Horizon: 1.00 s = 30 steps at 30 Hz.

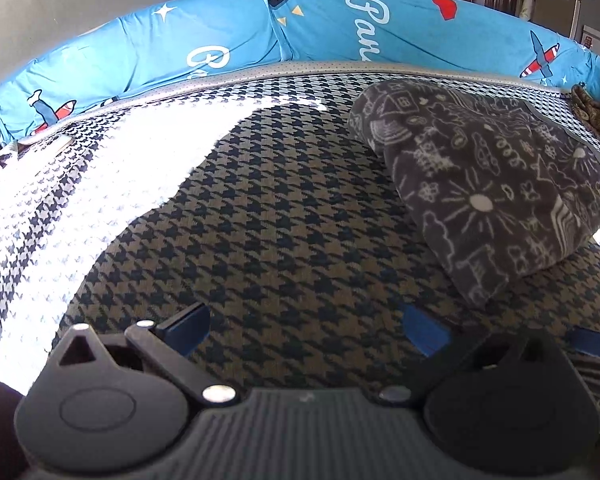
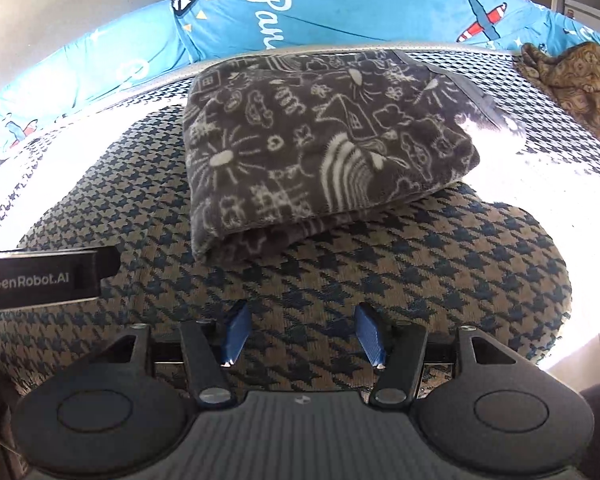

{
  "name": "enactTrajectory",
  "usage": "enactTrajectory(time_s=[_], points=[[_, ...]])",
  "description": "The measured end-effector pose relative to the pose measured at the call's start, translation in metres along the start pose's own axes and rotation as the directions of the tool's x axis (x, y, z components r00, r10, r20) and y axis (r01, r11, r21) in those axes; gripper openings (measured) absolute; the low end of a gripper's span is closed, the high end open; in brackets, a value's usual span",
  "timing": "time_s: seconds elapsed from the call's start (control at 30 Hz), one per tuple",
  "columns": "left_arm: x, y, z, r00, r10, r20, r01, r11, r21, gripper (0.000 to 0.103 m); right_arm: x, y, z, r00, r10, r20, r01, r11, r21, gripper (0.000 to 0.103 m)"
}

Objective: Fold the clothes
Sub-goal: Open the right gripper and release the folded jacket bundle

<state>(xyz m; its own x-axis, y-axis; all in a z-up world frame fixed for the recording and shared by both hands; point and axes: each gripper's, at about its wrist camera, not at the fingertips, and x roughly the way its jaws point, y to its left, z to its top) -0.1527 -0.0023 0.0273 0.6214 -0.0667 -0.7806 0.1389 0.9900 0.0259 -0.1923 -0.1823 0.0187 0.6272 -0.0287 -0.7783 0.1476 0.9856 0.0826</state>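
Observation:
A dark grey fleece garment with white doodle print [image 1: 480, 184] lies folded into a thick rectangle on the houndstooth-covered surface [image 1: 280, 232]. In the right wrist view the garment [image 2: 320, 148] sits straight ahead, its near folded edge a short way beyond the fingertips. My left gripper [image 1: 306, 326] is open and empty, low over the houndstooth cloth, left of the garment. My right gripper [image 2: 302, 332] is open and empty, just short of the garment. The left gripper's body [image 2: 40, 280] shows at the left edge of the right wrist view.
A blue cushion with planes and white lettering [image 1: 300, 28] runs along the far edge. A crumpled brown patterned cloth [image 2: 580, 80] lies at the far right. Bright sunlight washes out patches of the surface [image 1: 80, 184]. A fridge and doorway stand beyond.

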Motion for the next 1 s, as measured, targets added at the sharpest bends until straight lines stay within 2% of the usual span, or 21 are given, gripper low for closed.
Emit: enactTrajectory(time_s=[0.27,0.63,1.0], points=[[-0.004,-0.004,-0.001,1.0,-0.021,-0.002,0.021,1.0,-0.008,0.103,-0.001,-0.023,0.008,0.997,-0.019,-0.071,0.027,0.992,0.12,0.065],[-0.006,-0.019,0.002,0.999,-0.042,-0.016,0.042,0.999,-0.002,0.103,-0.01,-0.033,0.017,0.997,-0.004,-0.071,0.015,0.988,0.156,0.066],[-0.009,-0.027,0.011,0.998,-0.066,-0.023,0.066,0.997,-0.03,0.103,-0.014,-0.042,0.021,0.997,-0.023,-0.077,0.036,0.983,0.18,0.067]])
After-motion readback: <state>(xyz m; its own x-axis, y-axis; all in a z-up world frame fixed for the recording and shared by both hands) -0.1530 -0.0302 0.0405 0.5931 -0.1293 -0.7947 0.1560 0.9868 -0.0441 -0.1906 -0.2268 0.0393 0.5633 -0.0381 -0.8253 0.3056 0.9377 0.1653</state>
